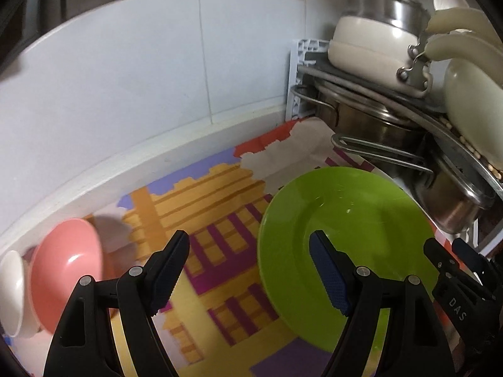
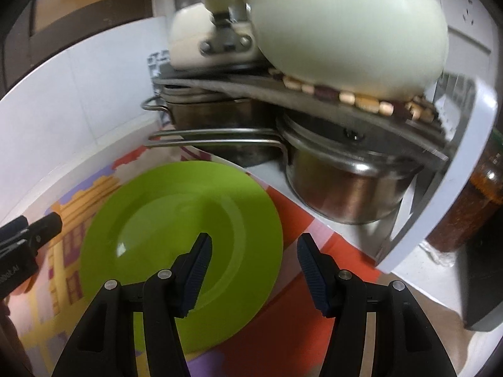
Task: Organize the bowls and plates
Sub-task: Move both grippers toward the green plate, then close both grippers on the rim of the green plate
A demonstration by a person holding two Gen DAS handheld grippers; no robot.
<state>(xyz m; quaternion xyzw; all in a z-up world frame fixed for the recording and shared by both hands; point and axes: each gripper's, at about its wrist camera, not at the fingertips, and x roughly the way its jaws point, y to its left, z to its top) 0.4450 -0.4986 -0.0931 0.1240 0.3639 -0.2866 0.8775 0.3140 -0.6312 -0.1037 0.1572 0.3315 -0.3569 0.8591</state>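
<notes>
A lime green plate lies flat on the patterned mat; it also shows in the right wrist view. My left gripper is open and empty, its right finger over the plate's left part. My right gripper is open and empty, straddling the plate's right rim; it shows at the right edge of the left wrist view. A pink bowl leans on its side at the far left, with a white bowl behind it.
A white corner rack stands at the right, with steel pots under its shelf and cream cookware and a pale bowl on top. A white tiled wall runs behind. A dark jar stands beside the rack.
</notes>
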